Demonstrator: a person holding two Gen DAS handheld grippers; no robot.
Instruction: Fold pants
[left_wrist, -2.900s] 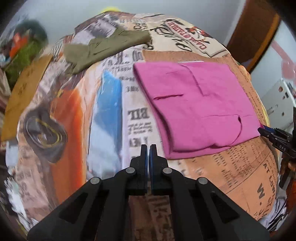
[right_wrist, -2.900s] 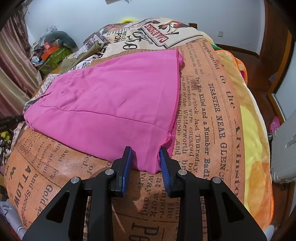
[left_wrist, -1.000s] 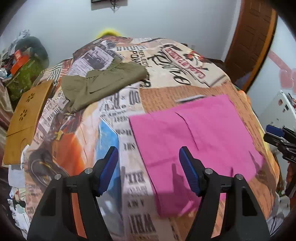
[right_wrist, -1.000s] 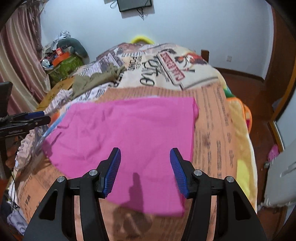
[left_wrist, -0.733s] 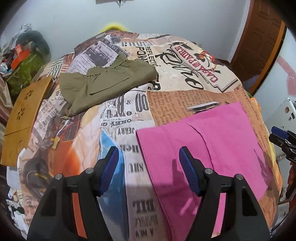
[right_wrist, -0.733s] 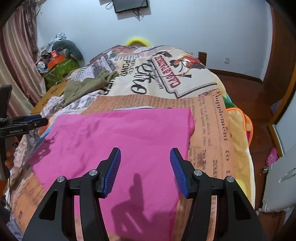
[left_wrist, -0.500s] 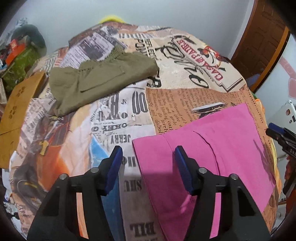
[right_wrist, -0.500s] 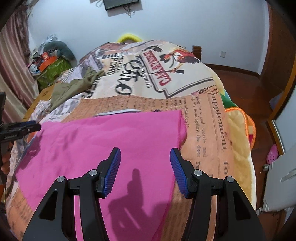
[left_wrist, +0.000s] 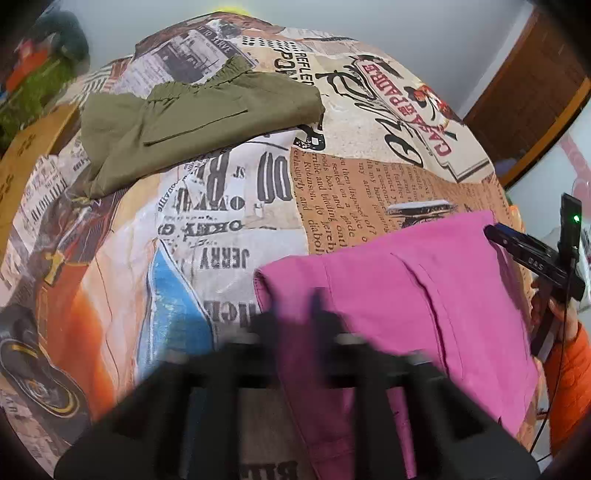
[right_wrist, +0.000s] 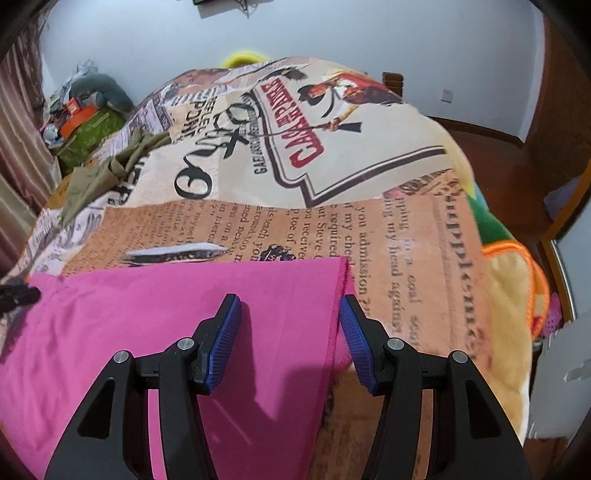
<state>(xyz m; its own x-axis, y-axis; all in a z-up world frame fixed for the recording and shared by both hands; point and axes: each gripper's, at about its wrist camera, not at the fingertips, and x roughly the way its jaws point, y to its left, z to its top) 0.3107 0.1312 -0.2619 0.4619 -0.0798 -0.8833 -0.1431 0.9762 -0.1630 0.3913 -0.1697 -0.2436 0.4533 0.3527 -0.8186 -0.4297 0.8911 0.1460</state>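
Folded pink pants (left_wrist: 424, 295) lie flat on the newspaper-print blanket (left_wrist: 229, 206). My left gripper (left_wrist: 293, 310) is blurred and sits on their far left corner; its jaws have come together with pink cloth pinched between them. In the right wrist view the pink pants (right_wrist: 166, 325) fill the lower left. My right gripper (right_wrist: 290, 314) hangs open just above their far right corner, one finger over the cloth and the other past the hem over the blanket. The right gripper's body (left_wrist: 532, 258) also shows at the left wrist view's right edge, held by a hand in an orange sleeve.
Folded olive pants (left_wrist: 203, 114) lie further back on the bed, also seen as olive pants (right_wrist: 107, 173) at the far left. A wooden board (left_wrist: 22, 162) leans at the bed's left side. The bed's right edge (right_wrist: 517, 280) drops to the floor beside a wooden door frame.
My left gripper came down onto the pink pants' far left corner and went from wide open to shut on it. My right gripper moved forward and down to the far right corner, still open.
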